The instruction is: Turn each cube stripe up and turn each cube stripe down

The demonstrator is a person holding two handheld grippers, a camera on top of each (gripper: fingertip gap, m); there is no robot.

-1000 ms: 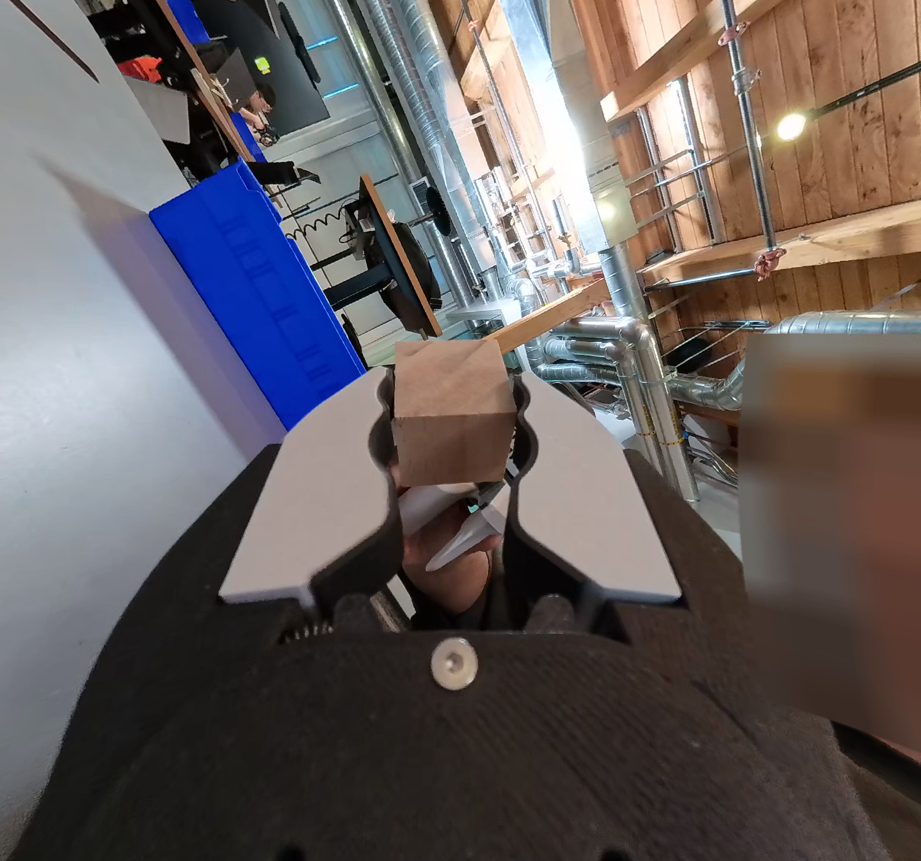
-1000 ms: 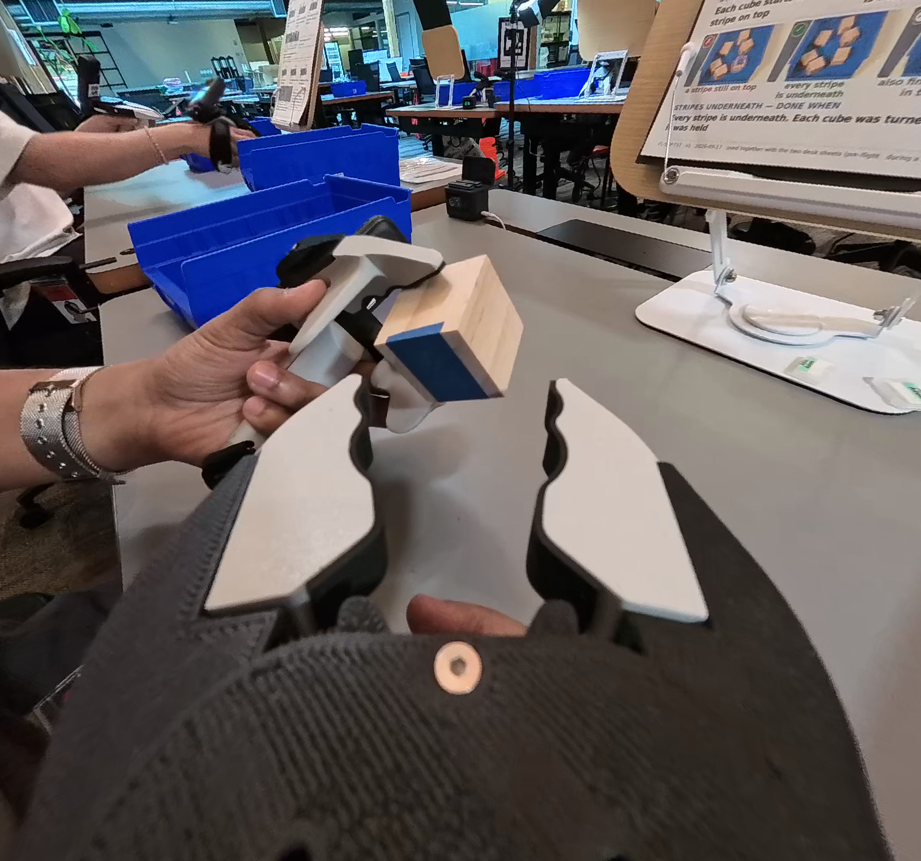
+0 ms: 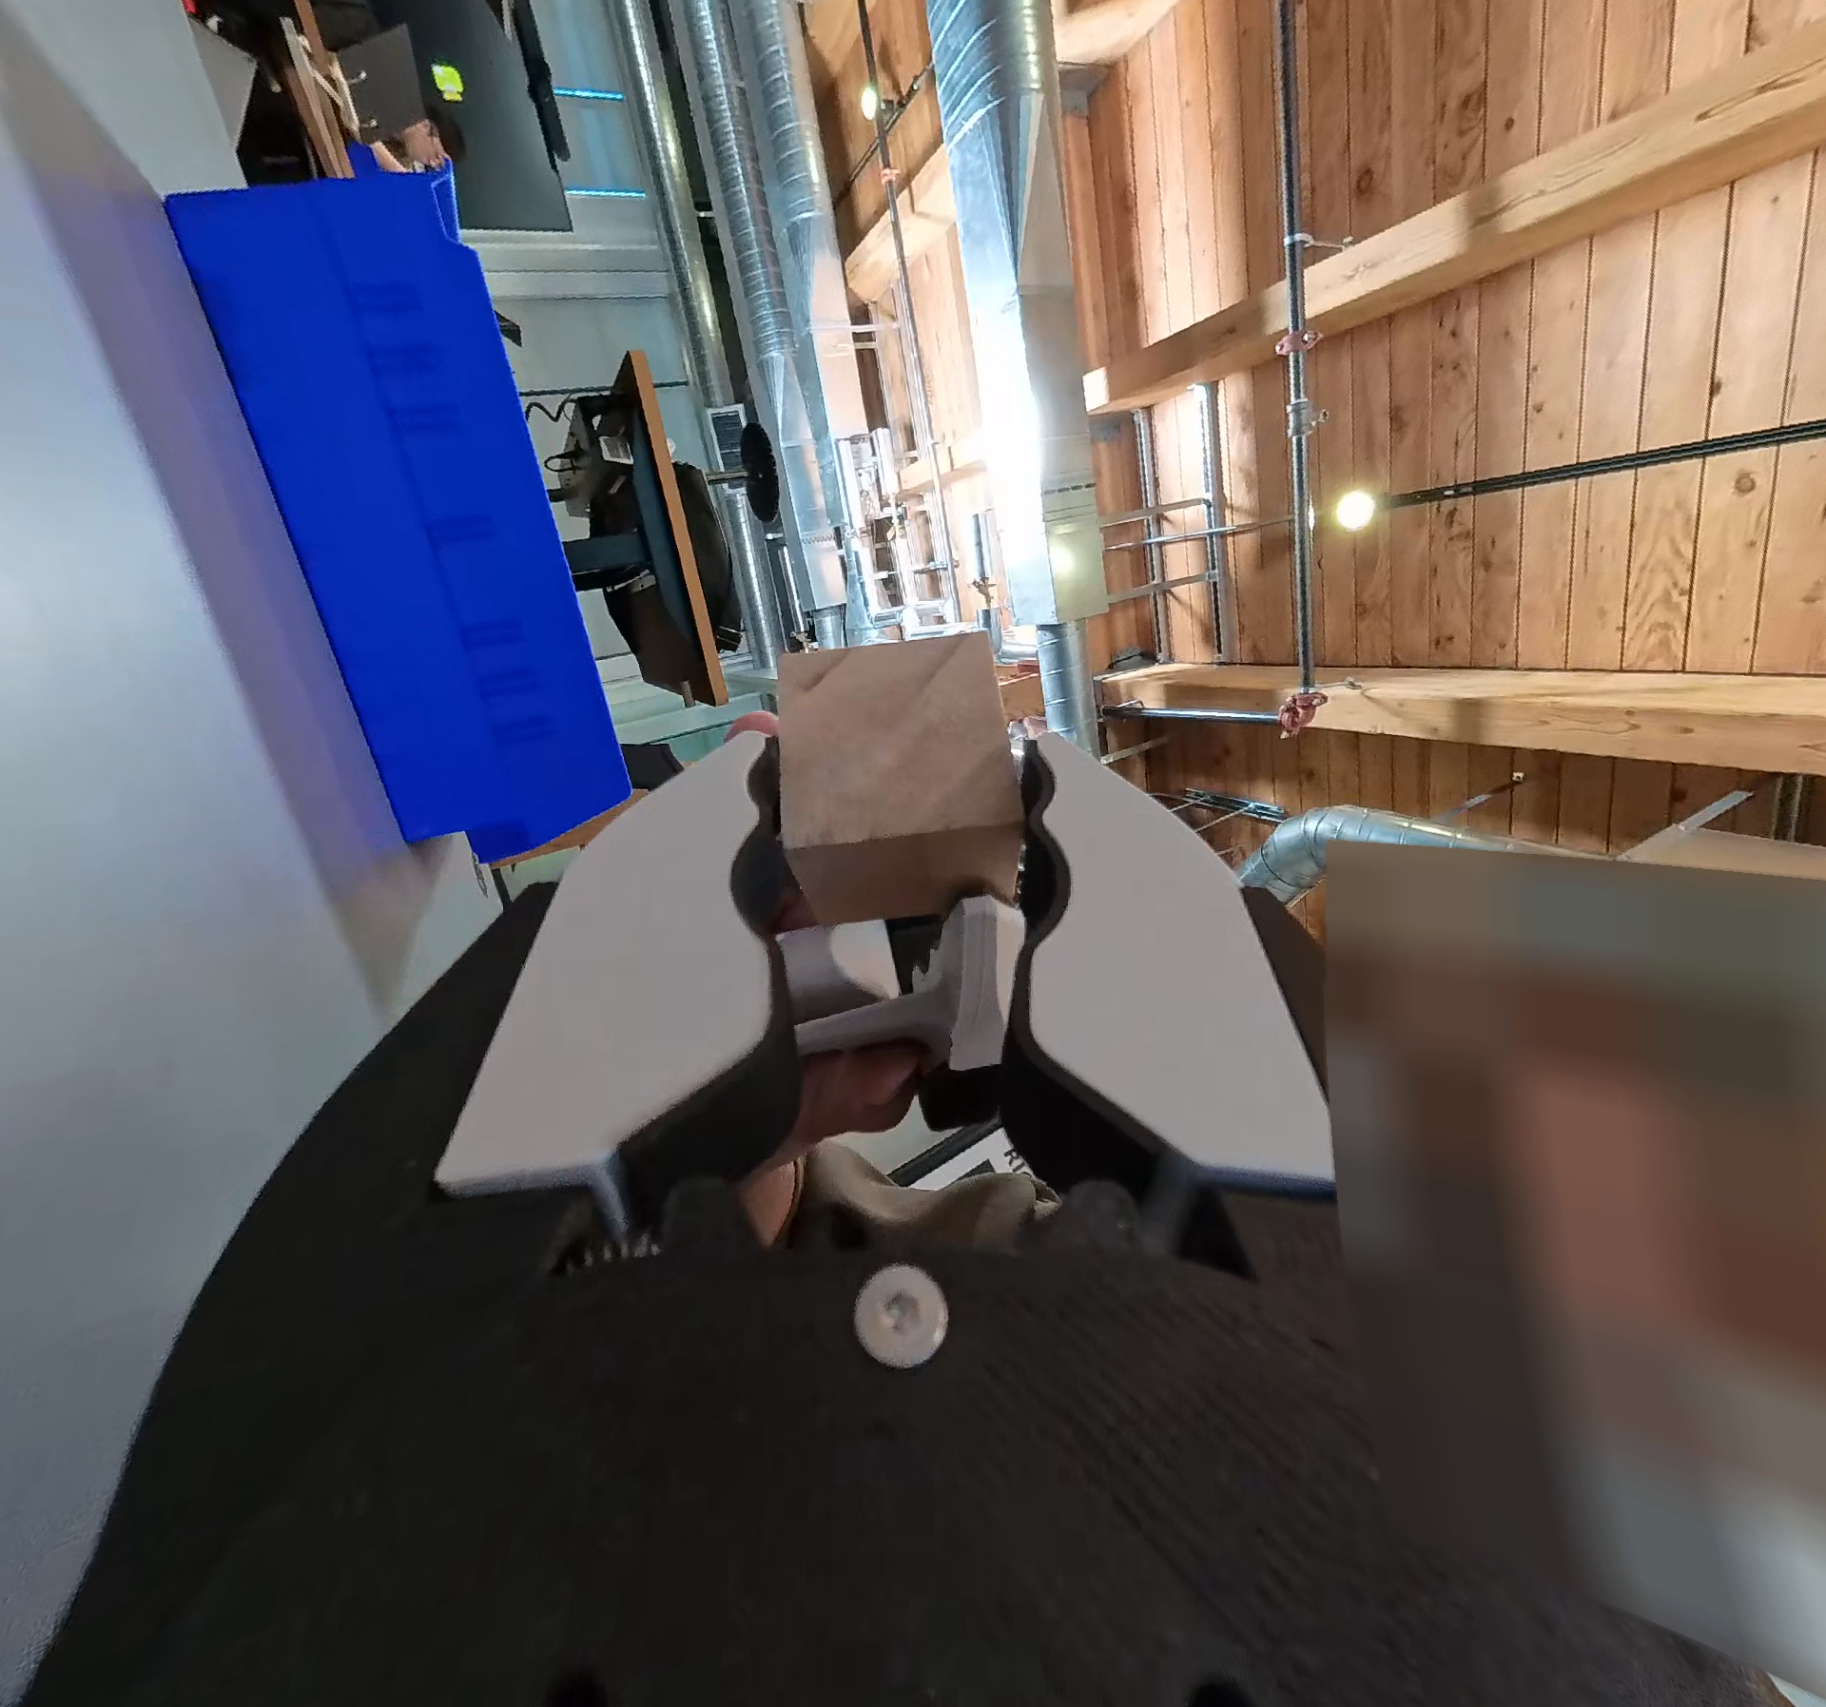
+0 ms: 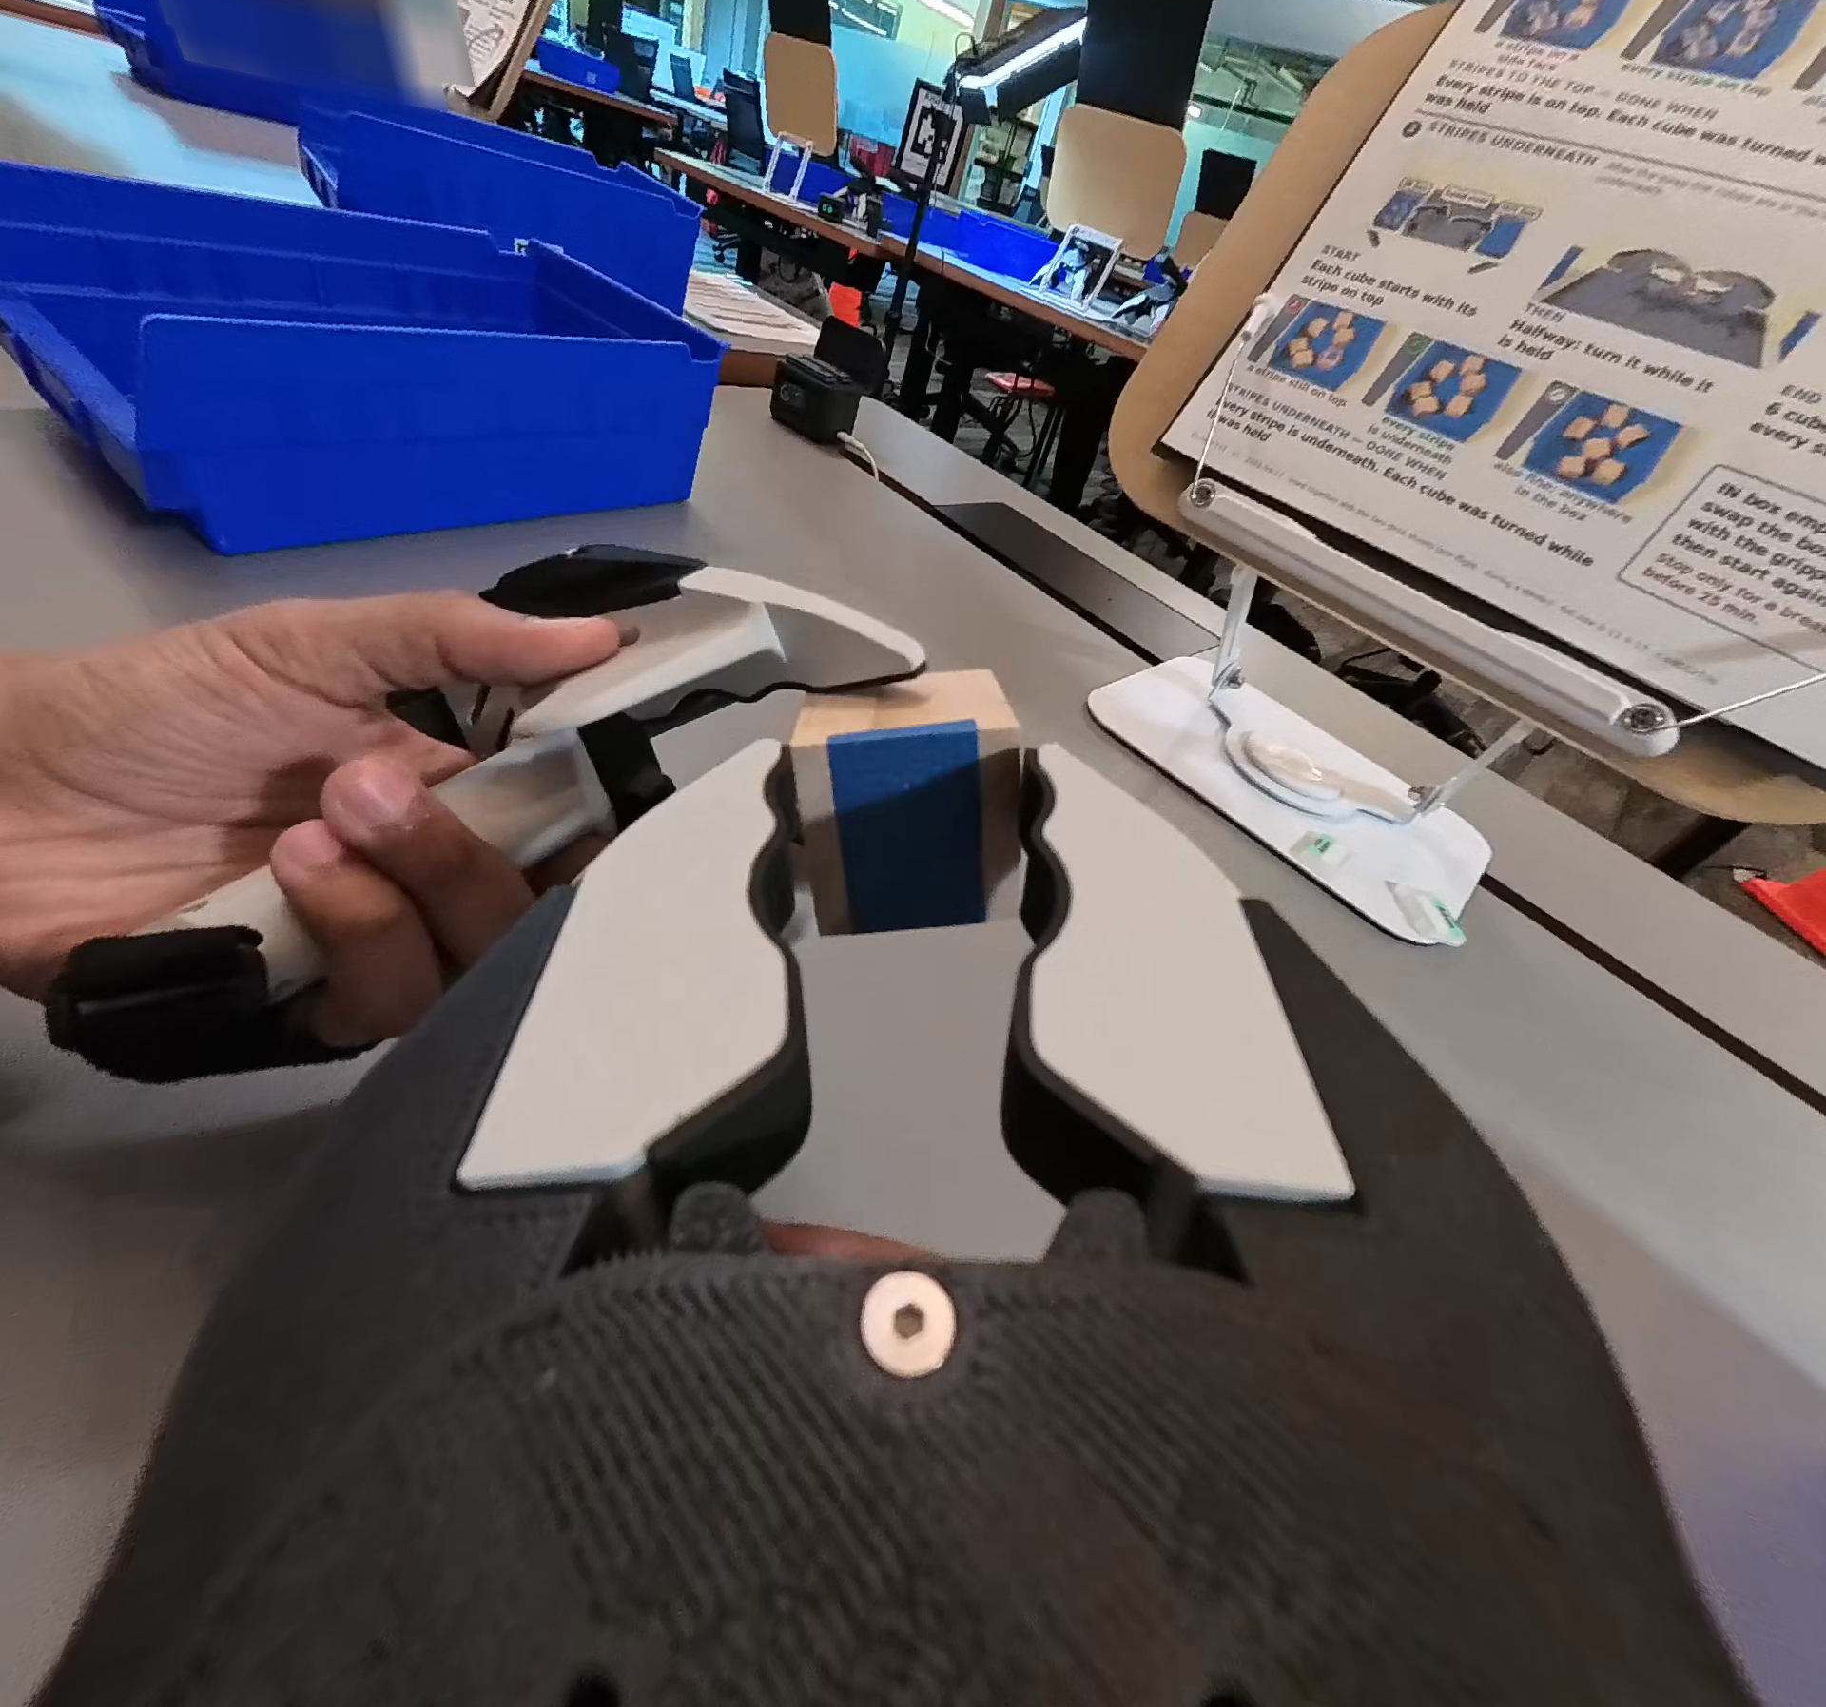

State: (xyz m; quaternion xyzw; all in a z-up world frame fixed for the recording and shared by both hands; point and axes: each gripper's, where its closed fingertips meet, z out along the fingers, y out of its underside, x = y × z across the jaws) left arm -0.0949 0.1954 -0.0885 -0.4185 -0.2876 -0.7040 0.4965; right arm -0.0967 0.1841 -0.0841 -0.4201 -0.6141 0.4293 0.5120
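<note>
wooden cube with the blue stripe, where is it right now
The wooden cube is held above the grey table, between the fingers of both hand-held grippers, left and right, its blue stripe facing the right wrist camera.

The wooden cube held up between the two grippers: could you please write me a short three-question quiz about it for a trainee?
1. True or false: in the right wrist view, the cube shows its blue stripe towards the camera.
2. In the left wrist view, the cube is: A) lying in a bare palm, B) clamped between the fingers of the left gripper, C) stacked on other cubes.
3. Fill in: the bins on the table behind the cube are ___ in colour.
Key: 1 true; 2 B; 3 blue.
</note>
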